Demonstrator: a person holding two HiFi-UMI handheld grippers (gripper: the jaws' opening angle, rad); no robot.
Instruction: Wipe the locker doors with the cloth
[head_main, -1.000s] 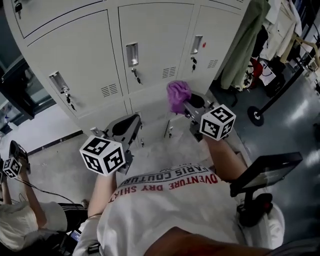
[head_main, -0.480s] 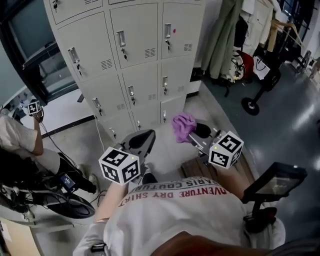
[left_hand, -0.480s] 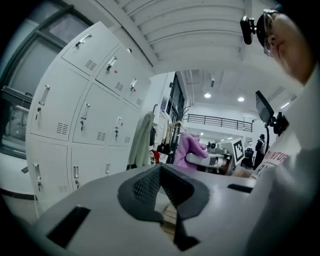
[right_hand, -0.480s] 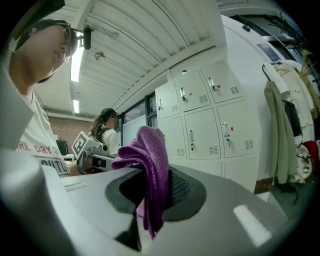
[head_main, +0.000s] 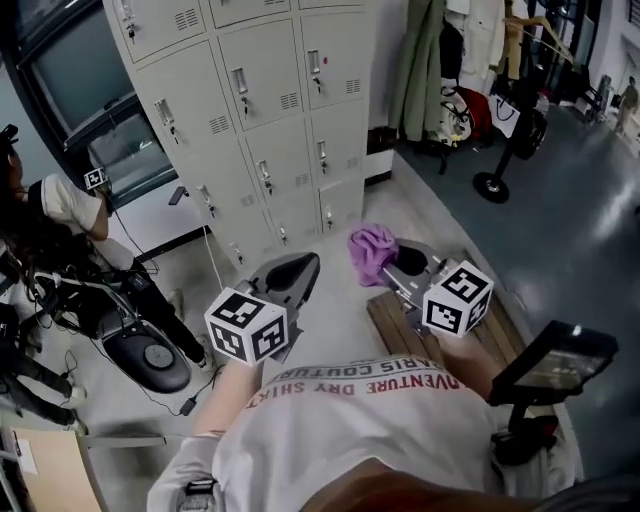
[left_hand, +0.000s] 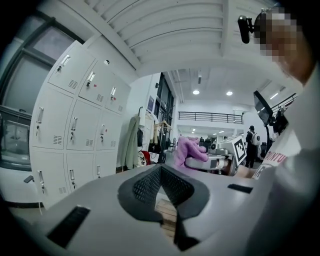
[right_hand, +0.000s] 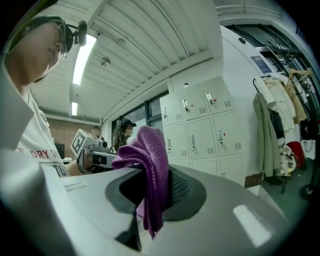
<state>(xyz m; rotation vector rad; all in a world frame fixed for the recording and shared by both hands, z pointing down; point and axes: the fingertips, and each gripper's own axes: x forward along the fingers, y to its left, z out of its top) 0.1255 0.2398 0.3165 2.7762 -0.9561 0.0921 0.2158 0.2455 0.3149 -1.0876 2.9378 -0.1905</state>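
Observation:
The grey lockers (head_main: 250, 110) stand at the back, well away from both grippers. A purple cloth (head_main: 372, 250) is bunched in my right gripper (head_main: 386, 262), which is shut on it and held in the air above the floor. In the right gripper view the cloth (right_hand: 150, 175) hangs down between the jaws, with the lockers (right_hand: 200, 125) beyond. My left gripper (head_main: 296, 268) hovers to the left of it, shut with nothing in it. In the left gripper view the closed jaws (left_hand: 160, 172) point past the lockers (left_hand: 70, 135) with the cloth (left_hand: 189, 151) at the right.
A low wooden pallet (head_main: 490, 335) lies on the floor under my right arm. A dark screen on a stand (head_main: 555, 360) is at the right. Coats (head_main: 425, 60) and a wheeled stand (head_main: 492, 186) are at the back right. A seated person (head_main: 60, 205), cables and a round base (head_main: 150, 355) fill the left.
The view has pulled back from the lockers, which now look smaller and farther off. Both grippers came away with it; the cloth stays in the right gripper.

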